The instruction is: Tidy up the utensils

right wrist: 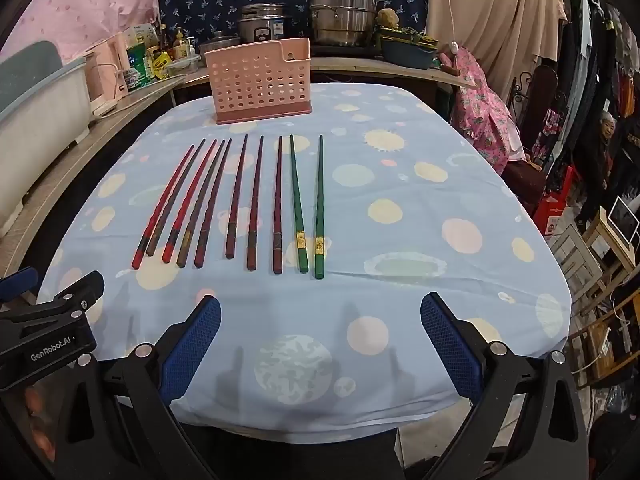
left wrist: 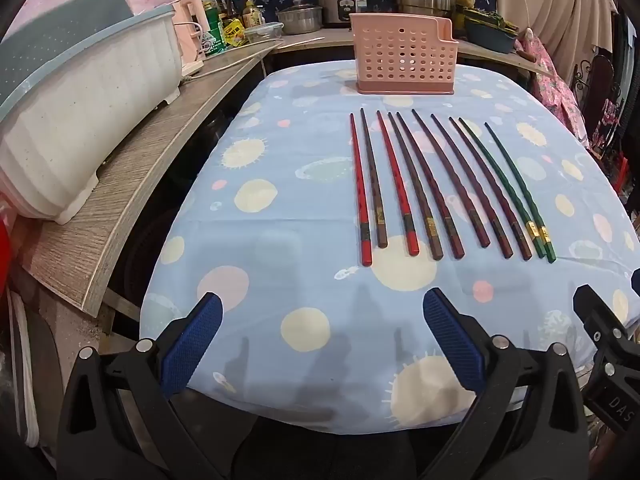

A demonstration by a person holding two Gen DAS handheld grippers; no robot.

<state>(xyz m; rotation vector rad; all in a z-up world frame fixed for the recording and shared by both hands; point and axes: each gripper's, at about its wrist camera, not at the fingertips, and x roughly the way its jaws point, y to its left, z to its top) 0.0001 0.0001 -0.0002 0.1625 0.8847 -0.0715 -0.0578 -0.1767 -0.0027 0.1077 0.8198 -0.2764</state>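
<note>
From the left wrist view, your left gripper (left wrist: 322, 320) has its fingers (left wrist: 192, 344) spread wide and grasping nothing; it hangs over the near edge of the worktop (left wrist: 280, 184), which is covered with a blue dotted cloth. The chopsticks (left wrist: 440, 188) lie in a row ahead and to the right of it, all apart from the fingers, with their thick ends toward you and their thin tips toward the pink basket (left wrist: 402, 54). The basket stands upright just behind the tips, near the far edge. The red chopstick (left wrist: 359, 192) at the left end of the row is the nearest one for this hand, so I think you should begin there and close on its thick end, where the grip is more sure.

From the right wrist view, your right gripper (right wrist: 320, 320) is also fully released and empty, low over the near edge. The two green chopsticks (right wrist: 308, 208) are the closest to it, at the right end of the row, and they lie a little apart from each other. Take one at a time, because two together may slip or cross. Lift it clear of the cloth before you turn it, then lower it tip first into the basket (right wrist: 260, 80). Keep the two grippers well apart over the basket, since its opening looks narrow.
</note>
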